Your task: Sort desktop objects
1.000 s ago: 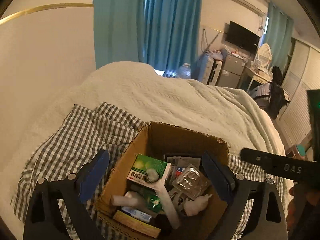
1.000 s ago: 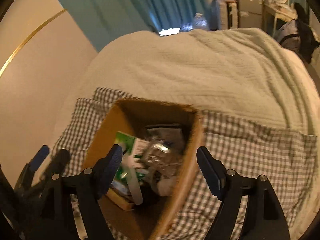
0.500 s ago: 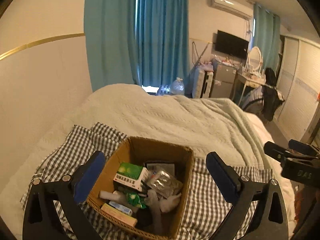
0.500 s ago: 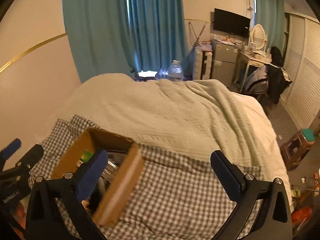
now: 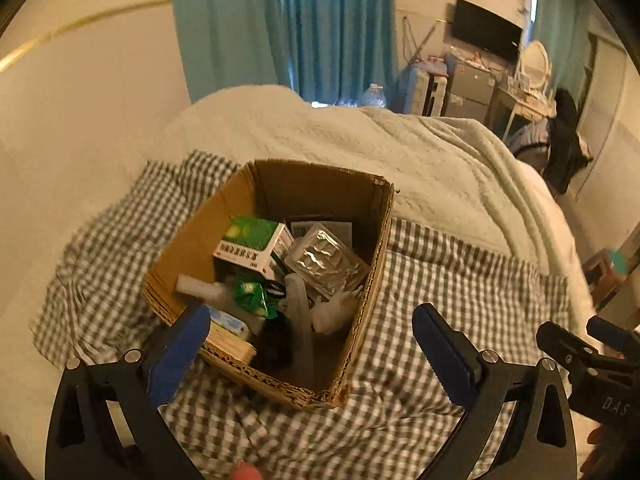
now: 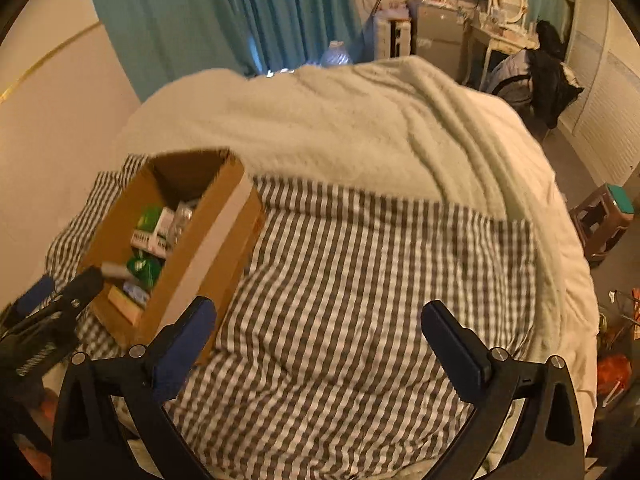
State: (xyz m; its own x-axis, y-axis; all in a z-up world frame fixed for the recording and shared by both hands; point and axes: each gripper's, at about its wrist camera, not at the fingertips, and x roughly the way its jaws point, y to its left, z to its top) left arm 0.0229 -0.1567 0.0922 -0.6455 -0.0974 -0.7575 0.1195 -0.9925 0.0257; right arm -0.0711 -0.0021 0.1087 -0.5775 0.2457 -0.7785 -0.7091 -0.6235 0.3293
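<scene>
An open cardboard box (image 5: 362, 256) (image 6: 224, 240) sits on a grey checked cloth (image 5: 460, 280) (image 6: 360, 280) spread over a bed. Inside lie a green-and-white carton (image 5: 252, 242), a silver blister pack (image 5: 326, 258), a green sachet (image 5: 250, 294), a grey comb (image 5: 298, 320), a white tube (image 5: 200, 286) and several other small items. My left gripper (image 5: 310, 344) stands open just in front of the box's near corner, holding nothing. My right gripper (image 6: 318, 340) is open over bare checked cloth, to the right of the box, with nothing between its fingers.
A pale knitted blanket (image 6: 340, 132) covers the far part of the bed. A cream wall (image 5: 80, 100) runs along the left. Teal curtains (image 5: 280, 28), a TV (image 5: 486, 32), a dressing table (image 6: 504, 36) and a small stool (image 6: 608, 220) stand beyond the bed.
Both grippers have drawn back from the box, the right one sliding rightward over the cloth. Their jaws have widened. The box contents lie as before.
</scene>
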